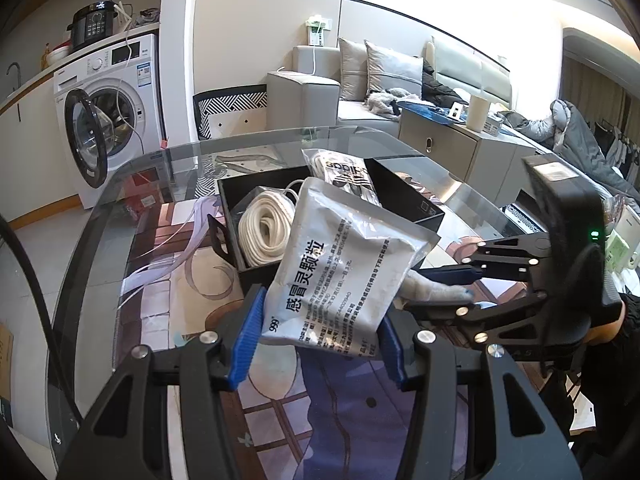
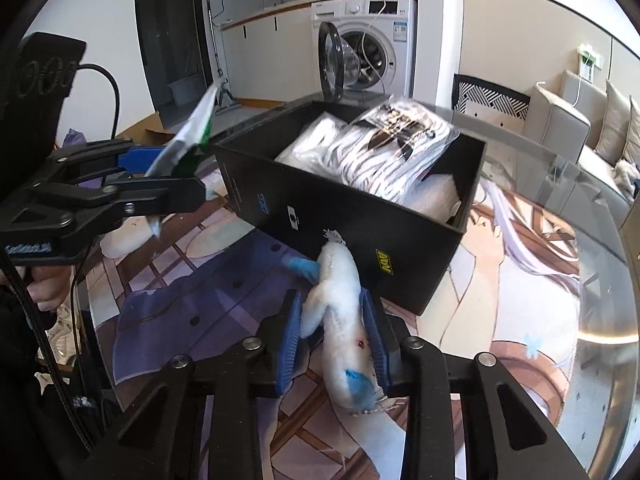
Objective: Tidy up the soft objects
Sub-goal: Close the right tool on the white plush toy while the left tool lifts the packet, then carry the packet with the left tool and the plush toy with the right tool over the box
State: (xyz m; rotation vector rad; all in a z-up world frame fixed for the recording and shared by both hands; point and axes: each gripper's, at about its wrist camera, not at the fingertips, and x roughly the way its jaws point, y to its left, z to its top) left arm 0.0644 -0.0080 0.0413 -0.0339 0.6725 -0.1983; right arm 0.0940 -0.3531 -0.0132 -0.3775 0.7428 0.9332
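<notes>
White plush toy (image 2: 340, 312) (one) — gripped.

black linkage frames with silver screws and ribbed blue fingers (image 2: 374, 334) are seen; a black cable (image 2: 114, 92) and dark sleeve (image 1: 630, 320) too.

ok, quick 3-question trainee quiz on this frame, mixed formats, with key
1. True or false: the left tongs grip a silver sachet.
2. What sits between the right tongs?
A. coiled white rope
B. white plush toy with blue patches
C. bagged striped item
3. Fill in: the coiled white rope lies inside the black ____.

Key:
1. true
2. B, the plush toy
3. box
</notes>
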